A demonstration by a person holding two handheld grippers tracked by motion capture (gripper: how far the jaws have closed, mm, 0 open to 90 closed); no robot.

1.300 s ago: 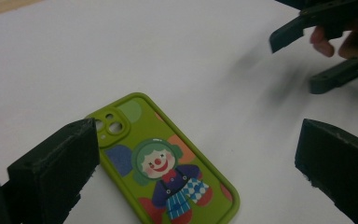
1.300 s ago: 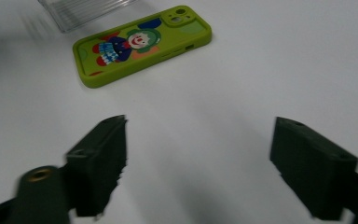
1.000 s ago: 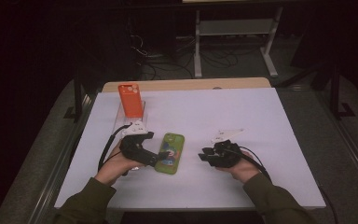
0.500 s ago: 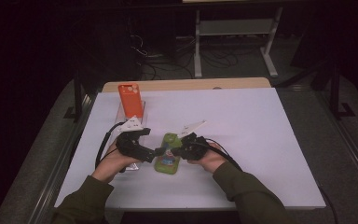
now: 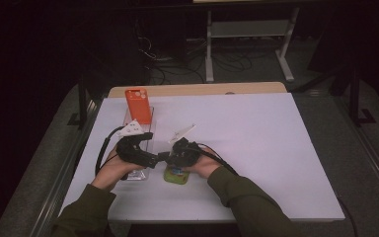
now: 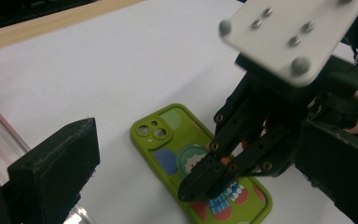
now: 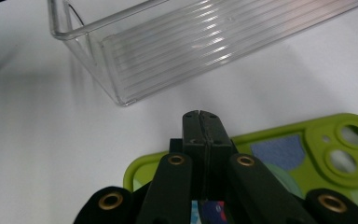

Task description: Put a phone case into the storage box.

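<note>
High view. One green phone case (image 5: 176,175) lies flat on the white table (image 5: 276,148), its long axis running roughly toward and away from the person. One orange phone case (image 5: 138,105) stands upright at the far end of one clear plastic tray (image 5: 150,143), which sits just left of the green case. Right gripper (image 5: 170,157) is over the far part of the green case; left gripper (image 5: 148,158) hangs just beside it, over the near end of the tray. Both hands are close in, and the right looks the nearer to the case.

Left gripper view. Own jaws stand wide apart with nothing between them: one pad (image 6: 56,172) at lower left, the other at the right edge. The green case (image 6: 168,140) lies ahead between them, camera cut-outs at the far end, cartoon print on the back. The right gripper (image 6: 200,189) comes in from the right with its tip pressed down on the print, near the middle of the case.

Right gripper view. Own jaws are closed tight together, nothing pinched, tip (image 7: 200,122) just at or over the case's long edge (image 7: 270,140). The tray (image 7: 177,51) lies beyond a strip of bare table.

Judgement: the right tip seems to pin or nudge the case; the open left jaws, lined up across its short width, look placed to take it.

Count: two phone cases, one tray, two grippers.
</note>
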